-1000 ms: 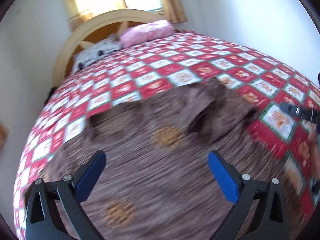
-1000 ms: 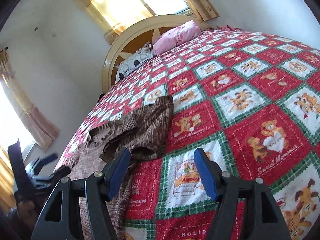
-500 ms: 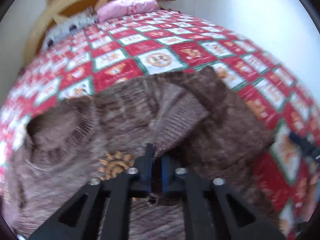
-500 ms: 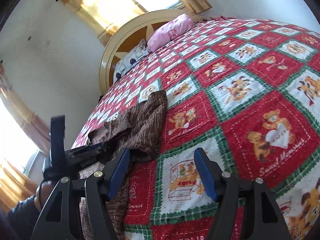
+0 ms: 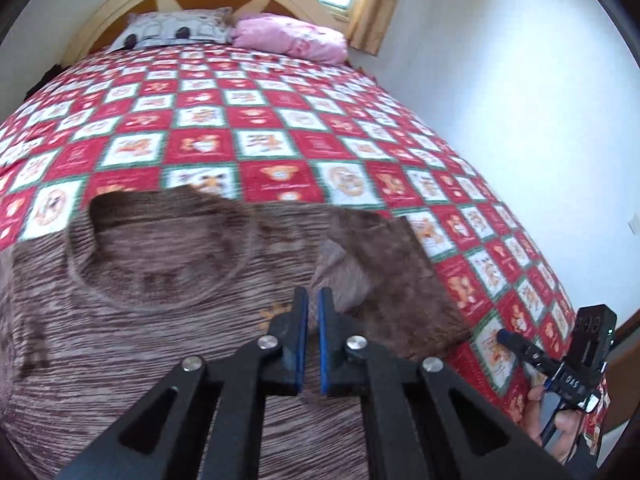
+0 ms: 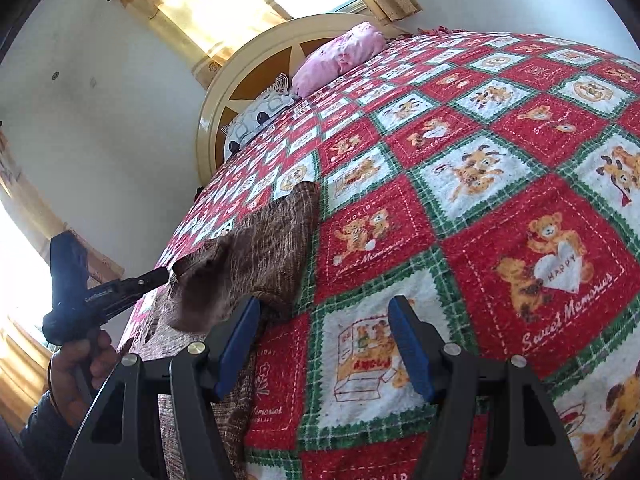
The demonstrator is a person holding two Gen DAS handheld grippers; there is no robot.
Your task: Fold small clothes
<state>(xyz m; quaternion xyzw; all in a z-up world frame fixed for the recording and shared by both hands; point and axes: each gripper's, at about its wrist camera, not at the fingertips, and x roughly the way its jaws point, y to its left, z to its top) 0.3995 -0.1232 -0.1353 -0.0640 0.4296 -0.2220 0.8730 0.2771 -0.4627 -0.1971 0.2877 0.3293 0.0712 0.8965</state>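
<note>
sweater: one brown ribbed knit sweater, marled stripes, round neck hole ahead-left of the left claw, little orange flower motif just left of its tips. lies flat on the near end of the bed, straight under and ahead of the left claw

sleeve: one sleeve flopped over the body, darker and fuzzier looking, just ahead-right of the left claw and just ahead-left of the right claw

left claw: left claw is pinched right down, flat blue pads nearly together. from the right wrist view its tip sits on a raised fold of the knit, so it looks like it's got fabric, can't fully confirm

right claw: right claw stands fairly wide, nothing between the pads, hovering over the blanket with the sleeve edge by its left pad

vs a second ago: left claw was wide open over the sweater, it has snapped closed and the view has swung toward the sleeve. right claw same width, same spot

blanket: one fleecy blanket, red and white squares, green plaid borders, teddy bears

pillows: two, one pink, one grey patterned, far ahead against a curved wooden headboard

hands: two, each on a black handle, left hand, right hand
</note>
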